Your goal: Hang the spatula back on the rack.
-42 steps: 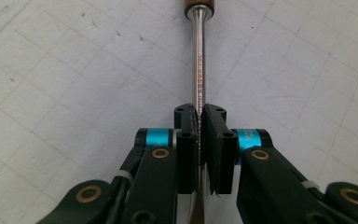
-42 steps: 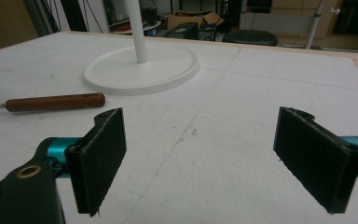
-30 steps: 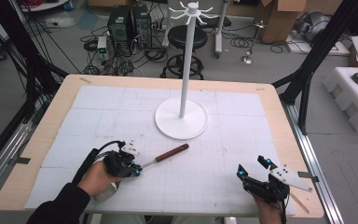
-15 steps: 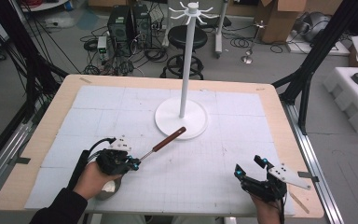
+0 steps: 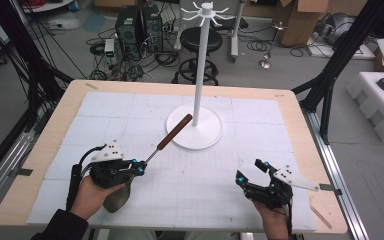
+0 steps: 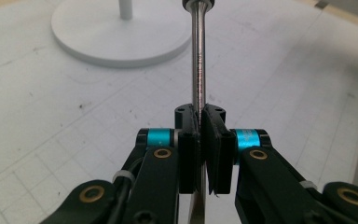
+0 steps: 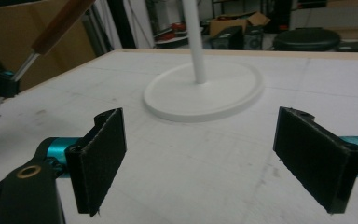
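Note:
A utensil with a brown wooden handle (image 5: 175, 131) and a thin metal shaft (image 6: 198, 56) is lifted off the table at the front left. My left gripper (image 5: 139, 167) is shut on the shaft, and the handle points up toward the white hook stand (image 5: 203, 65). The utensil's dull metal head (image 5: 116, 198) hangs below the hand. The pads (image 6: 189, 154) pinch the shaft tightly. At the front right my right gripper (image 5: 250, 170) stands open and empty, pads (image 7: 100, 158) wide apart, facing the stand's round base (image 7: 205, 91). The handle (image 7: 60, 23) appears at the top left of the right gripper view.
The stand's round base (image 5: 195, 127) sits mid-table on a white gridded mat (image 5: 130, 115), with hooks at the pole's top. The wooden table edge (image 5: 307, 135) borders the mat. Behind the table are a black stool (image 5: 200, 40), cables and boxes.
My left gripper has risen with the utensil; its handle has swung up off the mat toward the stand. The right gripper has shifted slightly left and stays open.

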{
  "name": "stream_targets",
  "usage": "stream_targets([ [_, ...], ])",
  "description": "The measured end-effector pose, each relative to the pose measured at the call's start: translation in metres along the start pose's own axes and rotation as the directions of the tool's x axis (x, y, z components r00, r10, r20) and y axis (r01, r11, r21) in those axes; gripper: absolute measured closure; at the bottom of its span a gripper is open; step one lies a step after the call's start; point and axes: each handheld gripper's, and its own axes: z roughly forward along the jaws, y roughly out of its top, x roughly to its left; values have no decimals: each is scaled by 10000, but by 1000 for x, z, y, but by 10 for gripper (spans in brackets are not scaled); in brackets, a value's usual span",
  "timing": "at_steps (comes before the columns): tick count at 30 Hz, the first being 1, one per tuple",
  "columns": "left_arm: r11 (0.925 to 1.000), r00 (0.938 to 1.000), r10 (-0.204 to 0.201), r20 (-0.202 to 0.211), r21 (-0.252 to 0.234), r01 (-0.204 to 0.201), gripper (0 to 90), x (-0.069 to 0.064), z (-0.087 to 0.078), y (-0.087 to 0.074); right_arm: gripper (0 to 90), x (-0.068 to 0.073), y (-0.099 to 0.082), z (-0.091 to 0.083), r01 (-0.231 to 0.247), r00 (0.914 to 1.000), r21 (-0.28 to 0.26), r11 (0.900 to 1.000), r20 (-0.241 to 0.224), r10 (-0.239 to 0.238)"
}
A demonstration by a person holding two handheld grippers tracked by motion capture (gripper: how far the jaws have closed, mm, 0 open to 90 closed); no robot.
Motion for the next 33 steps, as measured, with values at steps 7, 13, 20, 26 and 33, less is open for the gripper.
stream_targets([
  [7,9927,9985,203,517,-1199,-140,841,-10,-7,1,168,23,13,24,104,9894,60,9999,-1451,-94],
  [13,9854,9962,501,712,-1660,-377,841,-16,-13,1,168,47,31,44,253,9677,44,9997,-2509,-234],
  [20,9823,9901,953,1026,-1710,-768,840,-27,-10,2,168,71,57,63,182,9284,-256,9995,-3707,-264],
  [26,9816,9866,1086,1215,-1700,-871,839,-34,-5,3,168,88,85,74,374,9089,-478,9982,-4136,-539],
  [33,9828,9853,1018,1371,-1671,-782,839,-39,-1,4,168,100,105,80,290,8868,-623,9976,-4590,-544],
])
